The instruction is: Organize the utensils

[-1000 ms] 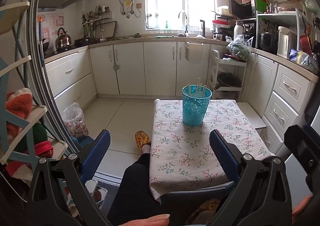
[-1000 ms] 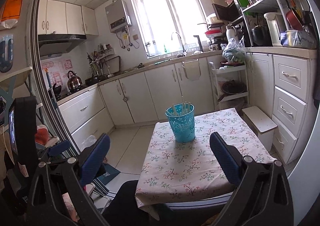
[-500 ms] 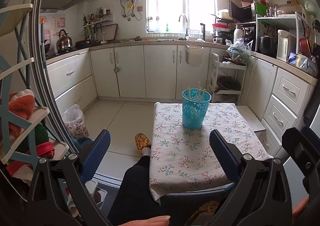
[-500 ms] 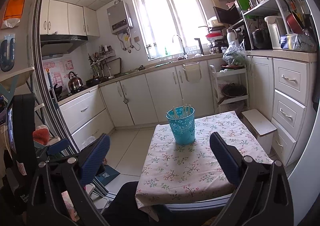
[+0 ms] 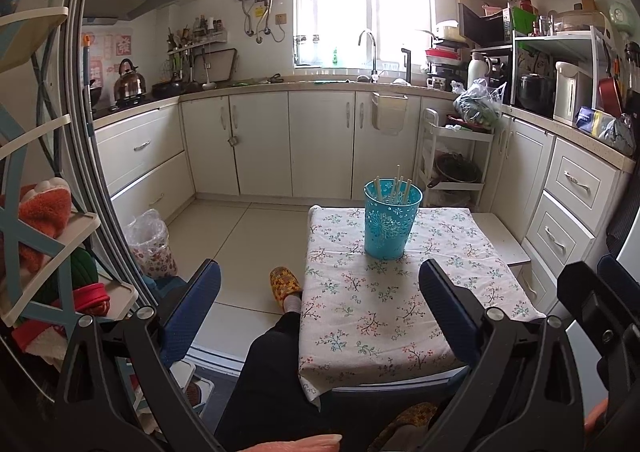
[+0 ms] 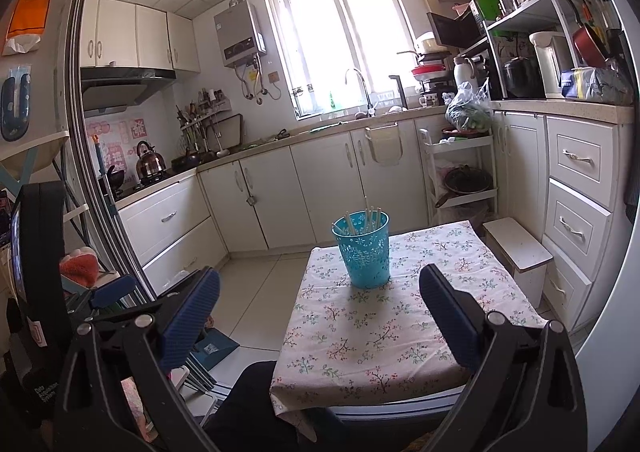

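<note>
The left gripper [image 5: 320, 308] hangs above the near edge of the small table [image 5: 404, 316], fingers spread wide and holding nothing. The right gripper [image 6: 320, 312] is likewise wide apart and empty. A perforated turquoise holder [image 5: 391, 219] stands upright at the table's far end on the floral tablecloth [image 6: 384, 332], pale chopsticks [image 5: 396, 188] leaning inside it.

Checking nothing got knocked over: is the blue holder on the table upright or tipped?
Upright. The teal utensil holder stands on its base on the floral tablecloth, rim level, with chopsticks sticking up out of it.
</note>
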The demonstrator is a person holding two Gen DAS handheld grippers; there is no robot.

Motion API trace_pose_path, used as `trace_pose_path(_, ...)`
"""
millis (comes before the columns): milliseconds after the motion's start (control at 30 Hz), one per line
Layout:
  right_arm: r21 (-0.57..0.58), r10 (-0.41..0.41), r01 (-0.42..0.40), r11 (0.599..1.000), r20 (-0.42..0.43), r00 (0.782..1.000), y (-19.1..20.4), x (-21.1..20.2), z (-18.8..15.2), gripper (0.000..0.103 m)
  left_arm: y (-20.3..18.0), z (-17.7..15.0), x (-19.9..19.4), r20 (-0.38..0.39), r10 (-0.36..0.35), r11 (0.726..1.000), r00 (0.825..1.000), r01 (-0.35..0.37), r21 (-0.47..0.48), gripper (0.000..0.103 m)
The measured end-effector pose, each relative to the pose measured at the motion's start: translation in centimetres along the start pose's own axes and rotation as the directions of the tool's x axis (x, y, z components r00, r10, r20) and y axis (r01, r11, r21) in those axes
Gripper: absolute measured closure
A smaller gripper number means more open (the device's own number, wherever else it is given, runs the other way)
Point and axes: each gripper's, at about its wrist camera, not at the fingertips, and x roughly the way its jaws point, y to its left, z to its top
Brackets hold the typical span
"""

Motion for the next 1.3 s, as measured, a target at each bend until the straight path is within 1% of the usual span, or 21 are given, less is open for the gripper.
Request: trace_pose_path(1300, -0.005, 0.009, -0.009, 1.000, -0.017, 1.000, -0.32, 0.10, -0.78, 0.008, -0.09, 0.02, -0.23, 0.001, 0.001, 1.000, 1.000, -0.001, 0.002, 0.008)
